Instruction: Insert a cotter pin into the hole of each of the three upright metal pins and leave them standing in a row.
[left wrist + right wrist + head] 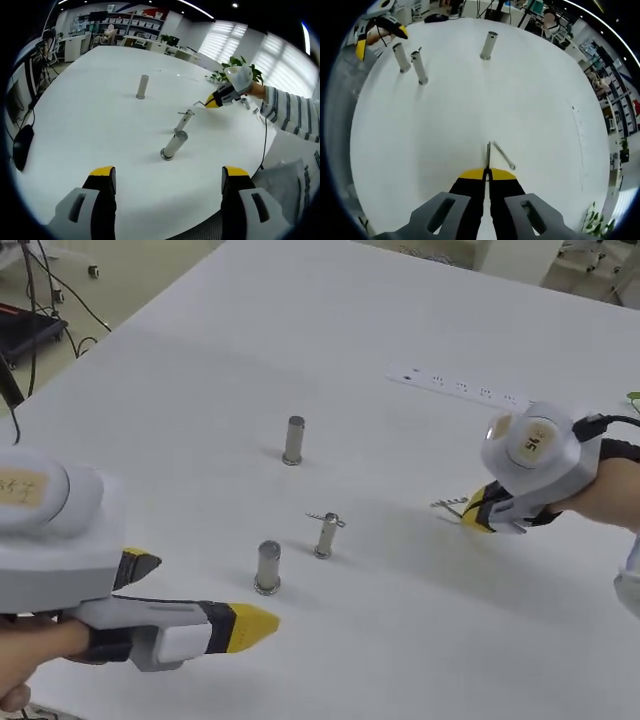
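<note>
Three upright metal pins stand on the white table: a far one [292, 440], a middle one [325, 536] with a cotter pin [327, 520] through its top, and a near one [267, 567]. My left gripper [200, 595] hovers open at the near left, short of the near pin [173, 145], with nothing between its fingers [102, 176]. At the right, low over the table, my right gripper [480, 510] is shut on a thin cotter pin [488, 155] that sticks out from its tips. A second cotter pin [504, 155] lies on the table just beside it.
A white power strip [460, 388] lies at the back right of the table. A bare white tabletop [400, 620] spreads between the two grippers. A potted plant [235, 64] and shelves stand beyond the table.
</note>
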Motion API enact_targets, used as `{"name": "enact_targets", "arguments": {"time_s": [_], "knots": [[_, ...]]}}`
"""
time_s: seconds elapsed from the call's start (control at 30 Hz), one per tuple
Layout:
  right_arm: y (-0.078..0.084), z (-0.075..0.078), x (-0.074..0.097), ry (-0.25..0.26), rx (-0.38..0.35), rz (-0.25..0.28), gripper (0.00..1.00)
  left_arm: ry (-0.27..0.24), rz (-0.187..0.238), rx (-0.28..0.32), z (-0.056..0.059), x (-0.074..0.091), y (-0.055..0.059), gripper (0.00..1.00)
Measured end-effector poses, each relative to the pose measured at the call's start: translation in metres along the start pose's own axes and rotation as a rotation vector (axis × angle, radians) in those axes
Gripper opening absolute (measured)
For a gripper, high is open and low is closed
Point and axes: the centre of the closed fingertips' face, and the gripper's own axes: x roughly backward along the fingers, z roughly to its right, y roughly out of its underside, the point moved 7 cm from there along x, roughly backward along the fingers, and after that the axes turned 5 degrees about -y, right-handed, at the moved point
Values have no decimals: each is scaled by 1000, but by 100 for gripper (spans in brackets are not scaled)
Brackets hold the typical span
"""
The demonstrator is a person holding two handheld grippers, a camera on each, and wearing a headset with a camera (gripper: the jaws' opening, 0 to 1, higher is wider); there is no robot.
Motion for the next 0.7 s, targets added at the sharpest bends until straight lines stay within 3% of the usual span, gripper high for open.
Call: {"name": "enact_targets", "arguments": {"time_s": [0.03, 0.2, 0.37, 0.7], "knots": [[-2, 1, 4, 33, 16, 14, 2, 1, 8, -2, 0, 1, -1, 86], [-4, 2, 21, 99, 31, 47, 2, 5, 22, -12, -2, 3, -4, 82], [-6, -2, 36, 132, 40, 80, 2, 17, 24, -8, -2, 3, -7, 82], [-10, -19, 55, 182, 84, 119, 2, 36, 75, -12, 1, 3, -21, 77]]}}
